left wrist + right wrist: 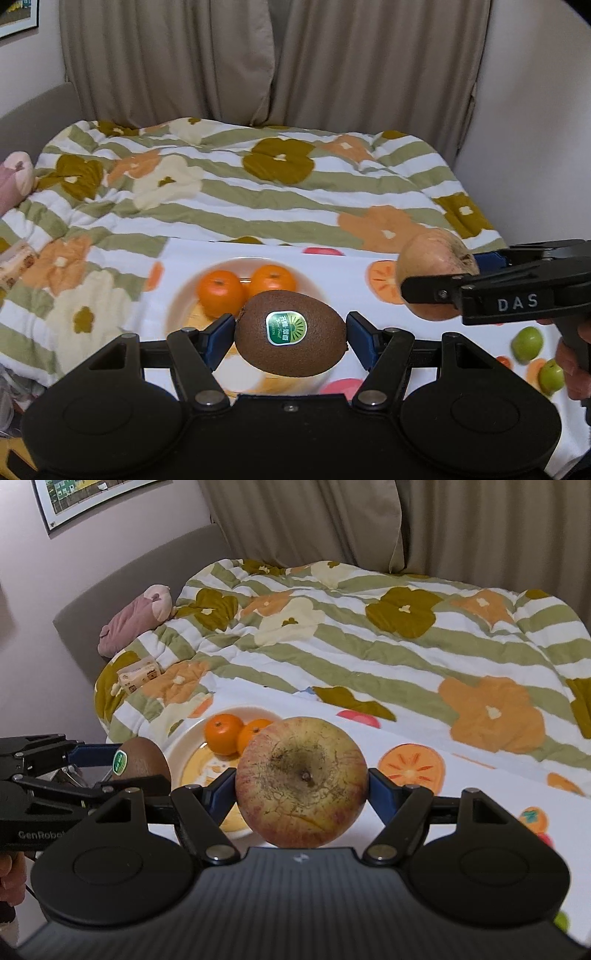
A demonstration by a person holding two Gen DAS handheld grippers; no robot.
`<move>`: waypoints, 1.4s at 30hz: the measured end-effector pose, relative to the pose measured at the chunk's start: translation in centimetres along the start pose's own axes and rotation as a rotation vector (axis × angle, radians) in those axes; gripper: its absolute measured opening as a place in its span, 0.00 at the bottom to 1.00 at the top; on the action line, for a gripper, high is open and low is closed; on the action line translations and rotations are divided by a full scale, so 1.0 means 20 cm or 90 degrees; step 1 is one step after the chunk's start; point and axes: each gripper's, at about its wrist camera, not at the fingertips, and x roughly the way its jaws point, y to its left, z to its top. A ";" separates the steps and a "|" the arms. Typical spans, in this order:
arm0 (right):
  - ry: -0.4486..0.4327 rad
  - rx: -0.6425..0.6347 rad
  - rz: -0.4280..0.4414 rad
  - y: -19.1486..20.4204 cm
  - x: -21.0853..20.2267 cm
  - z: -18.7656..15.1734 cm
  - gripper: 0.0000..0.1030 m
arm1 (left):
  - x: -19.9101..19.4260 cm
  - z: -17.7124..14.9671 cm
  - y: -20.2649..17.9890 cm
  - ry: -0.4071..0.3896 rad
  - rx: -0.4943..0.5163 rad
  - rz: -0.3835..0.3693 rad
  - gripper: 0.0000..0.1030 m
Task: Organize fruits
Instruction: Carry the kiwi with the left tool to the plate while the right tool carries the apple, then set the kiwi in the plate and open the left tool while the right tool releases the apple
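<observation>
Brown fuzzy oval kiwi (291,333) is pinched in the left gripper (291,338) above the white round plate (177,299) holding two small orange tangerines (221,292); the right gripper (302,788) clamps a mottled yellow-red apple (302,782).

- The right gripper (424,291) carries the white letters "DAS" on the side of its black body.
- The left gripper (147,771) carries the lettering "GenRobot" on its black side; the final letter is partly covered.
- The kiwi (290,339) bears a green oval sticker (286,327); its small print is not legible.
</observation>
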 end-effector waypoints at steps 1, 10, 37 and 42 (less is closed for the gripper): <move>0.002 0.004 -0.002 0.03 0.02 0.00 0.86 | 0.01 0.00 0.03 0.001 0.004 0.003 0.68; 0.021 0.037 -0.035 0.24 0.23 0.00 0.86 | 0.14 0.02 0.30 0.008 0.041 -0.005 0.68; 0.057 0.119 -0.122 0.30 0.61 -0.04 0.86 | 0.63 -0.13 0.38 0.083 0.242 -0.065 0.68; 0.058 0.120 -0.125 0.31 0.61 -0.04 0.86 | 0.65 -0.13 0.38 0.094 0.243 -0.062 0.69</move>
